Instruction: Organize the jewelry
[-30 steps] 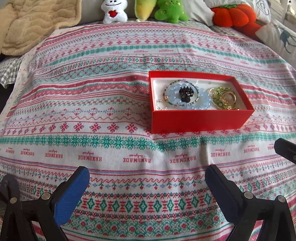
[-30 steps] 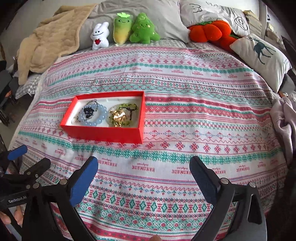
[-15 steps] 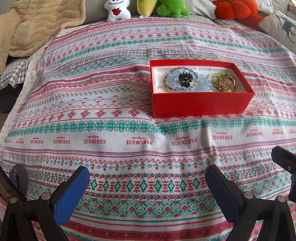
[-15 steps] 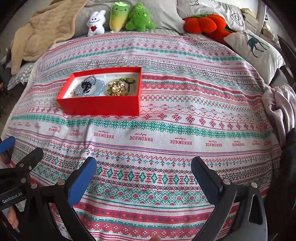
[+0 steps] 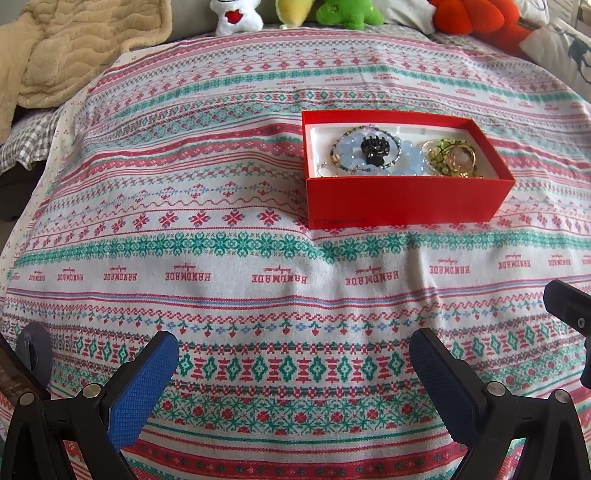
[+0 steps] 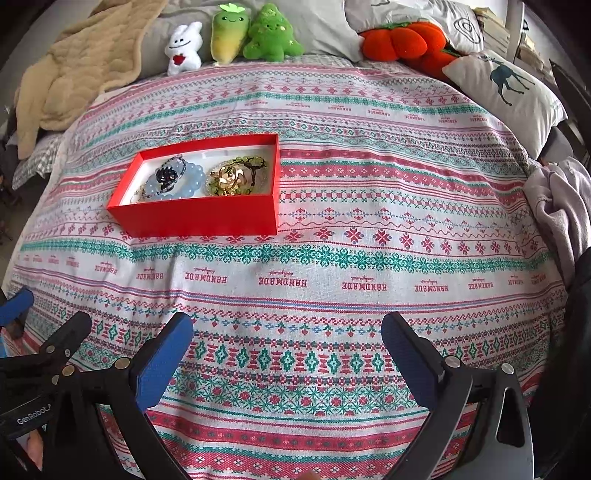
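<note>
Left gripper [image 5: 293, 363] hangs low over the patterned bedspread [image 5: 229, 206], blue-padded fingers [image 5: 142, 387] spread wide with nothing between them; right gripper [image 6: 286, 350] the same, jaws gaping and empty, its neighbour's black frame just off its left side, stamped "GenRobot" on a strap there. Ahead and right of the left gripper sits the red box [image 5: 402, 201], well apart from it; ahead and left of the right one; a faint print on its near wall is too small to read. Inside, on a white lining, pale blue bead bracelets [image 5: 354, 153] with a black claw clip [image 5: 376, 149] on top; beside them a tangle of green beads and gold rings [image 5: 452, 157]. Just beyond both sets of fingers runs a band of red "HANDMADE" lettering [image 6: 282, 282], upside down from here. Far ahead, plush toys [image 6: 271, 35] line the bed's head.
</note>
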Available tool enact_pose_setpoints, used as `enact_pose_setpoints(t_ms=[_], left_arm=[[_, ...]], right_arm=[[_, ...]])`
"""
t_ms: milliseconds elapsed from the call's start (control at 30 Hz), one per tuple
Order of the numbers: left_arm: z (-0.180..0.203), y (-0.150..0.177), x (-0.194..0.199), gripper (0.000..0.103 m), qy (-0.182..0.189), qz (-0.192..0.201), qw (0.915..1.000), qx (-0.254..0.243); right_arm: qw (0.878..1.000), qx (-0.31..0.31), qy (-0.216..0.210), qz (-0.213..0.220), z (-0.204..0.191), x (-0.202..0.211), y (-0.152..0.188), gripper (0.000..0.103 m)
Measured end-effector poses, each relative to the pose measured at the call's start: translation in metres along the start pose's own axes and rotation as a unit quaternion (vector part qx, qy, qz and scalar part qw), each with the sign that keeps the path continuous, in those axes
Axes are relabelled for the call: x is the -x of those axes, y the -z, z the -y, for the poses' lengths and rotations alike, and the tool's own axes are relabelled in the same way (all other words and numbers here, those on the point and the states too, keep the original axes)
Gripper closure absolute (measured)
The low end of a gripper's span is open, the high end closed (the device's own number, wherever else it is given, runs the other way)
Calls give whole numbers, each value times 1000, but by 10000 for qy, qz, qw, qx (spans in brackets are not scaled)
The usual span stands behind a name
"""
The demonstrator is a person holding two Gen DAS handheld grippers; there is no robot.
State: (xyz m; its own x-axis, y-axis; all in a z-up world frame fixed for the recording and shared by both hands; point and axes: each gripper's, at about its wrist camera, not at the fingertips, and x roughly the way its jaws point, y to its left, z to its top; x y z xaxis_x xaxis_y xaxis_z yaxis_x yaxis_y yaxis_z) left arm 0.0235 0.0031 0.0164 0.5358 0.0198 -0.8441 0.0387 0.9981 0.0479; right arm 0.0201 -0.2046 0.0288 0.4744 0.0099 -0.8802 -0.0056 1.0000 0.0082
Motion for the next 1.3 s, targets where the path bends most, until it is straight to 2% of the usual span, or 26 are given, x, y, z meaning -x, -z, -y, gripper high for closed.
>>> enact_pose_setpoints(t_ms=[1300], left_arm=[[-3,1,-1,1,-25,-17,10000,36]], right_arm=[[10000,-24,-1,-22,-3,-1,2,0]])
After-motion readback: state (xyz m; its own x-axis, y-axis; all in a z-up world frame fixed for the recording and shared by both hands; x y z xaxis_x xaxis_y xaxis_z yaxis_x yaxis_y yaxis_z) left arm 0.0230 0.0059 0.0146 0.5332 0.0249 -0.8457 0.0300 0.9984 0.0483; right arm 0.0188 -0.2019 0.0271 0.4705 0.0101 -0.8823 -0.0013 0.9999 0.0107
